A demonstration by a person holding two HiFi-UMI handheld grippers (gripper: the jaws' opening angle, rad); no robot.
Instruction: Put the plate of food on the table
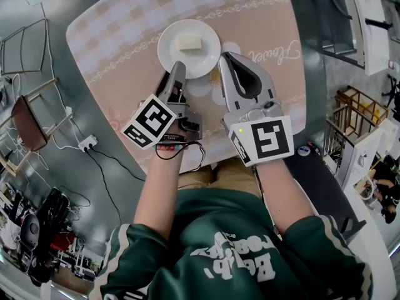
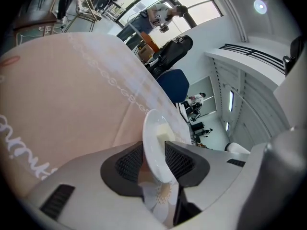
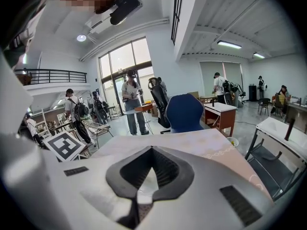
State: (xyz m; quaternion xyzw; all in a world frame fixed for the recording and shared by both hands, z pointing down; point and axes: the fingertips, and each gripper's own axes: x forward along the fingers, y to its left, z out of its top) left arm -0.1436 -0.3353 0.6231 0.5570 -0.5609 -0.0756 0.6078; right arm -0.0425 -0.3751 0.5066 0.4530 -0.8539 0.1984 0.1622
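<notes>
Head view: plate (image 1: 199, 58) lies on table (image 1: 262, 36), so left gripper (image 1: 179, 66) jaws gape round its rim w/o grip; right gripper (image 1: 225, 57) closed, empty.

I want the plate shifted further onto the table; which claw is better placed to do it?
Left, probably. The left claw straddles the round white ceramic plate at its near rim, jaws apart; the right claw is shut beside it, holding nothing.

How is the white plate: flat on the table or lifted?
Flat on the table: the plate lies level, with the left hand-held gripper open around its rim.
</notes>
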